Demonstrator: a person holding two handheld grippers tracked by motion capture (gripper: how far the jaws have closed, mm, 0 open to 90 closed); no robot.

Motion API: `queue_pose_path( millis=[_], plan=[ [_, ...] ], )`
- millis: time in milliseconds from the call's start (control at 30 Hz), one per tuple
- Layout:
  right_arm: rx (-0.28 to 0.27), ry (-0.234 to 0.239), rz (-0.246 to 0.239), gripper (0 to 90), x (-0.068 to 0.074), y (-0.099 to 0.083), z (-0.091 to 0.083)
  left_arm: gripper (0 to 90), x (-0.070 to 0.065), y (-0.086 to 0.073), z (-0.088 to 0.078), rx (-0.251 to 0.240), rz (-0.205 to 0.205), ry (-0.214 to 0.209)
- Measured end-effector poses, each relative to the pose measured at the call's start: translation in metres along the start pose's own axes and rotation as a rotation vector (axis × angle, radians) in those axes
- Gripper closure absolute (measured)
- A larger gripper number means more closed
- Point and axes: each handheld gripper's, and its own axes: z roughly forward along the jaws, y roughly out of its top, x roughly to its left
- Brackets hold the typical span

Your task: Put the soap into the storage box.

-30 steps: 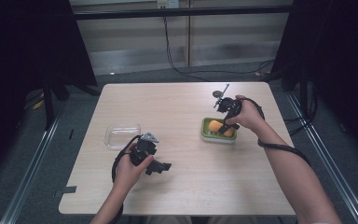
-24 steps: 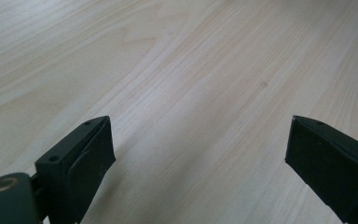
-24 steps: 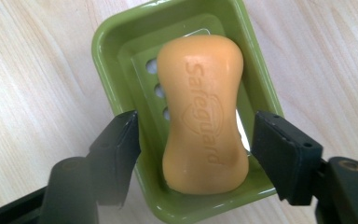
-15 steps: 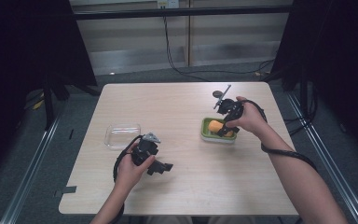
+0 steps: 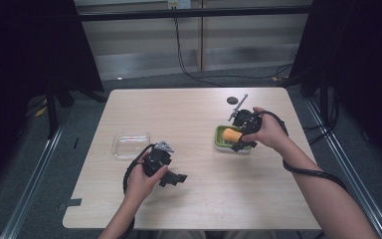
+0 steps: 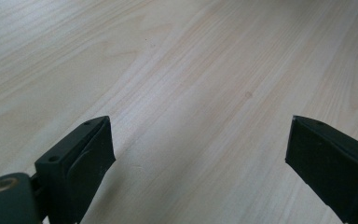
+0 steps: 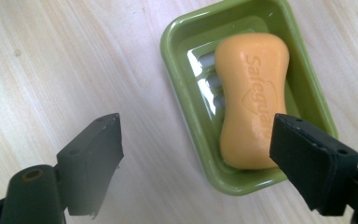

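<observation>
The right gripper (image 7: 196,154) hangs wide open and empty above a green soap dish (image 7: 182,84) holding an orange soap bar (image 7: 251,98) embossed "Safeguard". One jaw sits outside the rim, so closing could tip the dish. The left gripper (image 6: 198,163) gapes empty over bare table (image 6: 177,70).

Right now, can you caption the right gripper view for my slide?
Open right tool poised above an orange soap bar lying in a green soap dish on the wooden table.
</observation>
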Motion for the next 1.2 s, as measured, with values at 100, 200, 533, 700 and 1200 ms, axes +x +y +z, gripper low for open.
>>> queue_pose_path(
  millis=[100,200,533,700,1200],
  plan=[
    [-0.013,0.006,-0.009,16.8,0.004,-0.002,-0.001,7.5,0.0,0.0,-0.001,0.0,-0.002,0.004],
    [-0.013,0.007,0.0,15.3,0.01,-0.004,0.001,7.5,0.0,-0.001,-0.001,-0.004,-0.008,0.003],
    [-0.007,0.007,-0.018,15.7,0.023,-0.019,0.009,7.6,-0.002,-0.001,0.001,-0.007,-0.011,0.0],
    [-0.006,0.005,-0.019,15.2,0.029,-0.027,0.011,7.6,-0.003,0.0,0.002,-0.002,-0.011,0.002],
    [-0.03,0.008,-0.01,14.7,0.037,-0.054,0.019,7.5,-0.005,-0.001,0.003,0.002,-0.009,0.001]
  ],
)
